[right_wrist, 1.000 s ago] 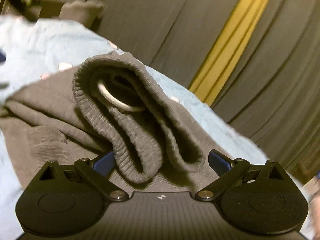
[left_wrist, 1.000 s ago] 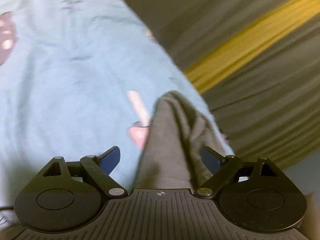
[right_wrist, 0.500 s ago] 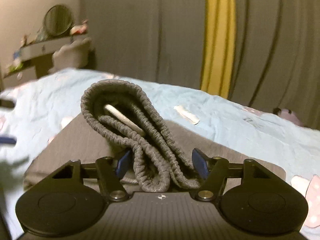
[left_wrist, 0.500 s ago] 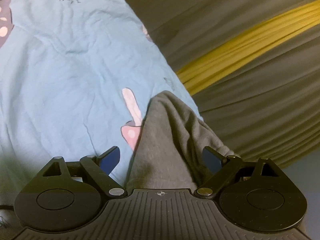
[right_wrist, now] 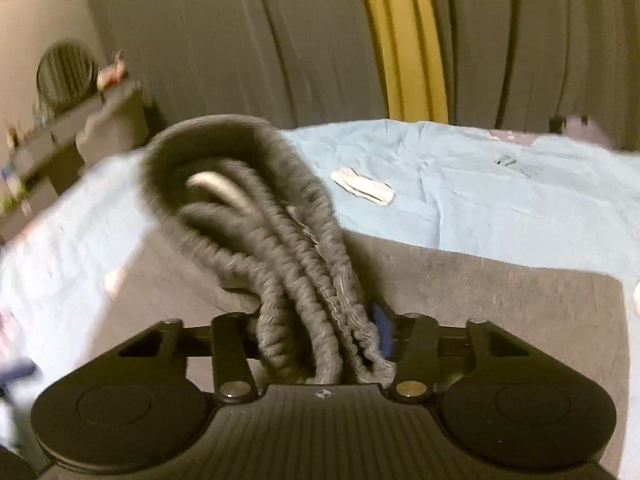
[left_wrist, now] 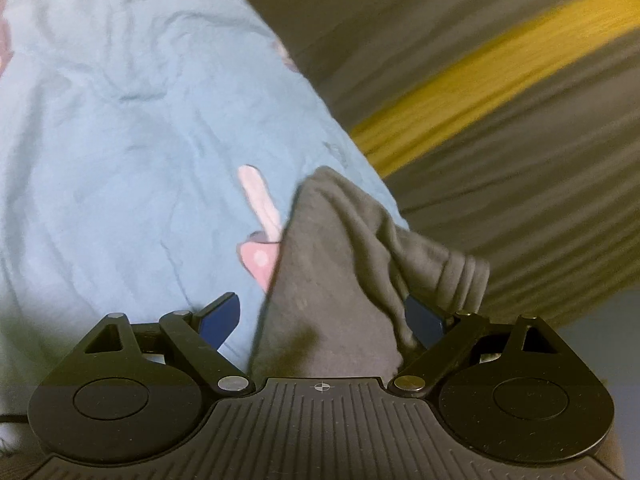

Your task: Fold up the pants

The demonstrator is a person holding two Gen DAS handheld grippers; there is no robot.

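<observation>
The right gripper [right_wrist: 320, 332] is closing on the bunched ribbed waistband of the grey knit pants [right_wrist: 256, 216], which rises toward 11 o'clock over the light blue bed sheet [right_wrist: 480, 184]. The left gripper [left_wrist: 324, 316] stands apart, a grey pant leg [left_wrist: 328, 264] lying loosely between its blue pads, with dark curtains [left_wrist: 500, 8] at 1 o'clock beyond.

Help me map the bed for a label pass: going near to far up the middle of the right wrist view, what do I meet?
right gripper, its jaws closing around the ribbed waistband → flat grey pants → blue bedsheet → grey curtain with yellow stripe.
</observation>
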